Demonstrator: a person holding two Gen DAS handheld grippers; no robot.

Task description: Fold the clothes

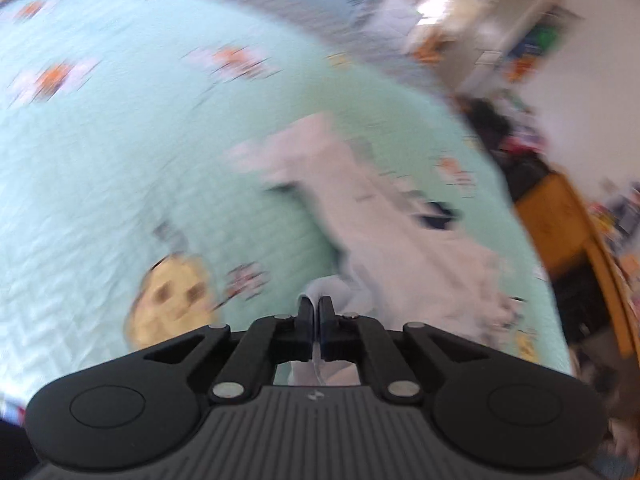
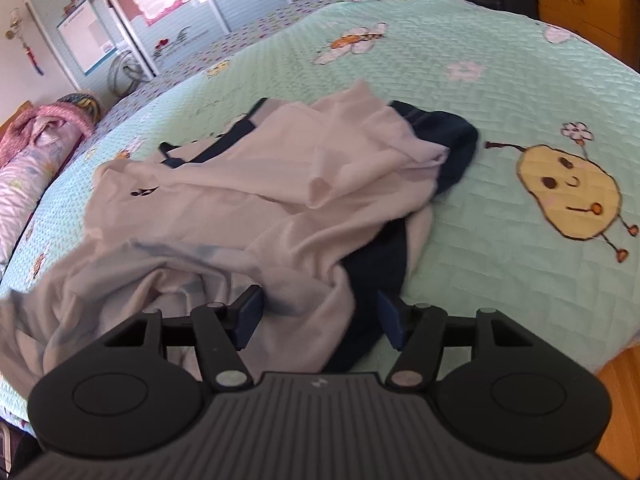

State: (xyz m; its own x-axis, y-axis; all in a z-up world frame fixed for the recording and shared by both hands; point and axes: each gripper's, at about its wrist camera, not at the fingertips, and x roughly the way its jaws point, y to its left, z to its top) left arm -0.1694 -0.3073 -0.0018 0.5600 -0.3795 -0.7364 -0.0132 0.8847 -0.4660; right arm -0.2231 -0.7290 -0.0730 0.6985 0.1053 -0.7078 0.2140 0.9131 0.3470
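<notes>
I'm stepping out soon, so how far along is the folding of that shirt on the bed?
Nothing looks folded: the pale shirt lies crumpled on the green bedspread. In hand: the left tool is shut on a bit of its fabric; the right tool hangs open over the hem. All folds remain.

From my left wrist camera, motion blur smears the bedspread (image 1: 120, 168), the pale garment (image 1: 384, 216) and the shelves (image 1: 480, 36) beyond; a thin fold, possibly that garment's, vanishes between the left gripper (image 1: 316, 312)'s closed fingers.
</notes>
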